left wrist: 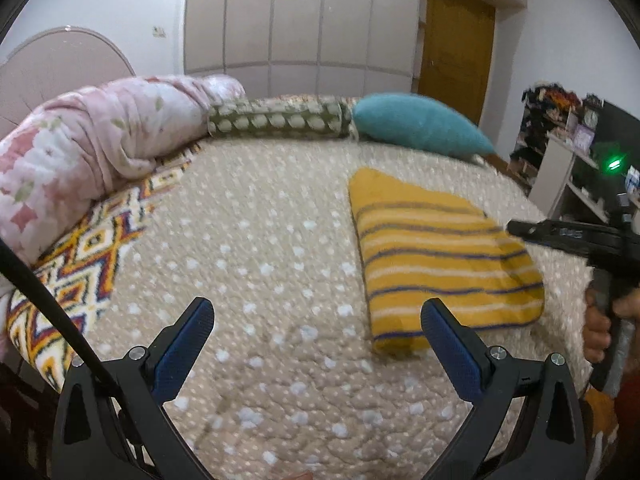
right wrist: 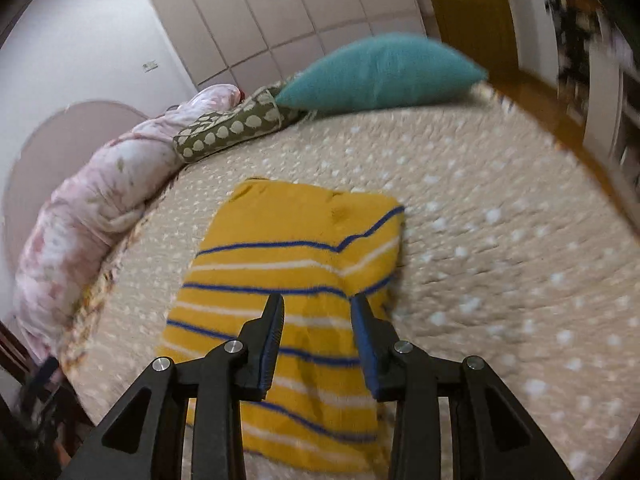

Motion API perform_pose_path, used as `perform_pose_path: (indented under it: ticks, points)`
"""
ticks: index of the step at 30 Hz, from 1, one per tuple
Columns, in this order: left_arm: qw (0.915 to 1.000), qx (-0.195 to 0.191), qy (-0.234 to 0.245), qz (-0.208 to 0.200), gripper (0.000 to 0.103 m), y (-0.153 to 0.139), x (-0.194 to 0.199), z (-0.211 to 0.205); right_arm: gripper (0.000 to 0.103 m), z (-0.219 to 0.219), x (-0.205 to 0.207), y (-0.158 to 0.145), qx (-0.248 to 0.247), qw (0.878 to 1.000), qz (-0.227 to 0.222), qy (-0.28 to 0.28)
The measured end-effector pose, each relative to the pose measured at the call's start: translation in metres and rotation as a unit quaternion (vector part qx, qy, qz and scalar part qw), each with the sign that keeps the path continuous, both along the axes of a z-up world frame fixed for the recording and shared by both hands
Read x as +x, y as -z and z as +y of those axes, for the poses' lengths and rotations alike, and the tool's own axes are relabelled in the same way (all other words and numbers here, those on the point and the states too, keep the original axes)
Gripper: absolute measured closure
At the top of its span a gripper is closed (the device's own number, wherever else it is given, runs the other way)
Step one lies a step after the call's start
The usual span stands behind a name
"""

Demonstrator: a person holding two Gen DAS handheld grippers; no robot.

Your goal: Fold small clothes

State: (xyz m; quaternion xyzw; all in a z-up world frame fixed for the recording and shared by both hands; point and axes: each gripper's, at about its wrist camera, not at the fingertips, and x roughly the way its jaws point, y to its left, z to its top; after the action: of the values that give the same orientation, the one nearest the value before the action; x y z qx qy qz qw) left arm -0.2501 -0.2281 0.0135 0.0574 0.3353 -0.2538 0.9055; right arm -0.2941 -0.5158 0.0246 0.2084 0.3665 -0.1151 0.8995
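A: Right gripper [right wrist: 316, 304] fills lower centre, jaws partly apart over the yellow striped garment [right wrist: 296, 280], nothing pinched. Left gripper [left wrist: 316, 320] gapes wide, empty.

B: Garment lies folded mid-bed on the dotted quilt [left wrist: 260, 220]. We'd call it soft, light, floppy; pinch a corner hem.

A: Only left view shows the hand [left wrist: 600, 320]; right view shows the overlapped flap.

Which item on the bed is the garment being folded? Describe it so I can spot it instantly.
Start at the bed with its beige, white-dotted cover, bolsters and cushions lined along its far edge. On the open middle lies the folded sweater, flat and alone. It is mustard yellow with thin blue and white stripes, unlike the plain teal pillow beyond it.
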Motion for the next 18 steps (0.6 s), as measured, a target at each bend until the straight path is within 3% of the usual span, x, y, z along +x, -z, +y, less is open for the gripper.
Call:
perform_pose_path:
  ticks: [5,11,15,18]
  points:
    - [0.9985,0.037,0.008,0.039,0.001,0.029,0.003,-0.016,0.065,0.034,-0.029,0.008,-0.066,0.998,0.015,-0.004]
    - [0.9944,0.06,0.001,0.087,0.001,0.059,0.013,-0.016,0.065,0.047,-0.047,0.048,-0.048,0.997,0.057,-0.011]
    - [0.9884,0.059,-0.004,0.14,0.001,0.08,0.023,-0.012,0.065,0.046,-0.057,0.047,-0.029,0.999,0.046,0.001]
    - [0.9881,0.064,-0.004,0.14,0.001,0.087,0.023,-0.013,0.065,0.046,-0.062,0.043,-0.022,0.999,0.04,0.01]
